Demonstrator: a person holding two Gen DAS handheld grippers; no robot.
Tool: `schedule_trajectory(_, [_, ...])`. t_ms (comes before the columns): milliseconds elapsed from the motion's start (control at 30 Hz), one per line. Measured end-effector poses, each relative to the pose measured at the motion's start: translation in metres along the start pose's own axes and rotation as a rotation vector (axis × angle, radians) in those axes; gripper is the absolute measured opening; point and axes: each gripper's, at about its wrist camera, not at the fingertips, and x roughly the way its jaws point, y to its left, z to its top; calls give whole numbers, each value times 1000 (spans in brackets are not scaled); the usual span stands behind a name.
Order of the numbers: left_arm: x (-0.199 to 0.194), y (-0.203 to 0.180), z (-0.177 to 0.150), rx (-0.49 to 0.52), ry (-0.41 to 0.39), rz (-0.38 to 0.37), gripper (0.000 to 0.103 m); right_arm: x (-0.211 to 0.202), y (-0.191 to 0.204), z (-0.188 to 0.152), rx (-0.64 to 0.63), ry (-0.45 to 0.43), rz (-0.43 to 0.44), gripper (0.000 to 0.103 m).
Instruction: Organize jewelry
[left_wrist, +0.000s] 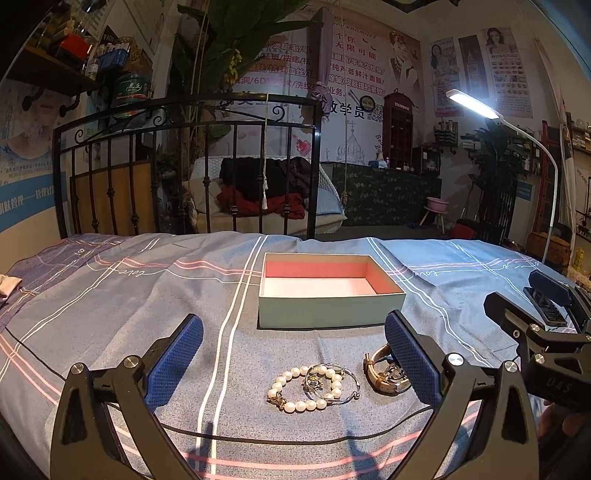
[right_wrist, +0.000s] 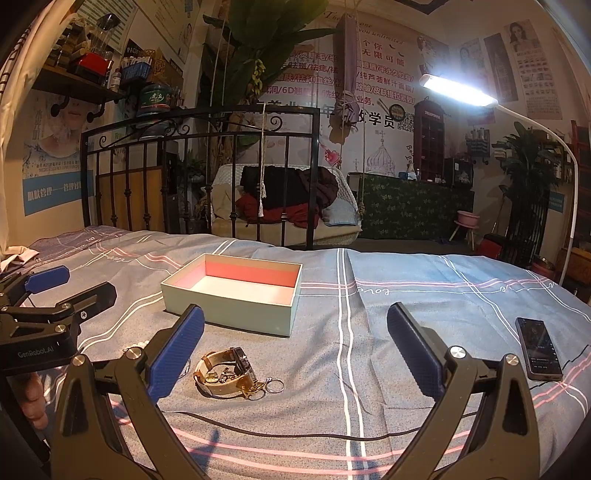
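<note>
Two tongs hang over the bedspread (left_wrist: 110, 295), both spread wide and holding nothing. Through the left wrist camera we see our left tongs (left_wrist: 293, 363) framing a pearl bracelet (left_wrist: 304, 387) that lies between the blue pads, with a thin silver bangle (left_wrist: 340, 384) overlapping its right side. A gold watch (left_wrist: 384, 373) sits just beside the right pad (left_wrist: 412, 360), partly hidden behind it. Ahead of the tongs stands the open box (left_wrist: 325, 310), pink inside, with no jewelry in it. Our right tongs (left_wrist: 524, 314) show at the far right edge.

Through the right wrist camera, our right tongs (right_wrist: 295, 354) have the watch (right_wrist: 225, 373) nearer the left pad (right_wrist: 177, 354), a small key ring (right_wrist: 275, 386) touching it. The box (right_wrist: 229, 306) stands ahead and to the left. A phone (right_wrist: 539, 349) lies outside the right finger. Our left tongs (right_wrist: 70, 286) show at the left edge, also gaping
</note>
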Motion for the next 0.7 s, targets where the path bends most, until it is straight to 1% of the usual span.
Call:
schedule_trajectory(333, [0,0,-1,0,21,-19,96,-1,0,0,-3,2,1,97])
schedule_trajectory(700, [-2,0,-1,1,8,-23,96,-3,-3,2,5,0,15,97])
